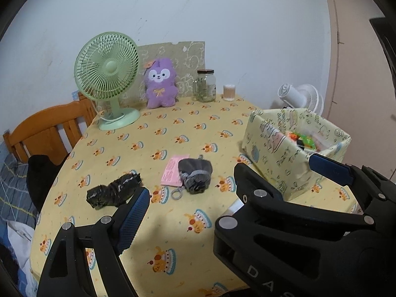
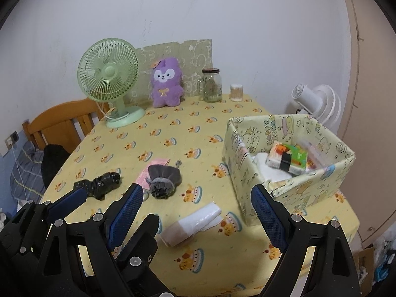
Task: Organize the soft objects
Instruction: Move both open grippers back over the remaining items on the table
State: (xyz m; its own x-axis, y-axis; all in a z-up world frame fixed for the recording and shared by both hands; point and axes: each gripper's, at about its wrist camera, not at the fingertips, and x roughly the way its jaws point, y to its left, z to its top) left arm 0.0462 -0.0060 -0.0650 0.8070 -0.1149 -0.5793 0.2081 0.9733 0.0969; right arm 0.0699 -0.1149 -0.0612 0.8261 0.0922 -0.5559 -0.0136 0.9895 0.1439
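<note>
left gripper (image 2: 65, 201) and right gripper (image 2: 200, 212) both stood open, empty. grey pouch (image 2: 163, 179) and black bundle (image 2: 99, 184) lay just ahead; white roll (image 2: 195, 222) between right fingers. letters "da" read on gripper body; pink card (image 1: 172, 173) text illegible.

Open tablecloth (image 2: 173, 136) between fabric box (image 2: 250, 173) and green fan (image 2: 111, 79).

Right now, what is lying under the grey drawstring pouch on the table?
A pink paper card lies partly under the grey drawstring pouch, sticking out to its left. How far the card runs beneath the pouch is covered. A key ring lies beside the pouch.
</note>
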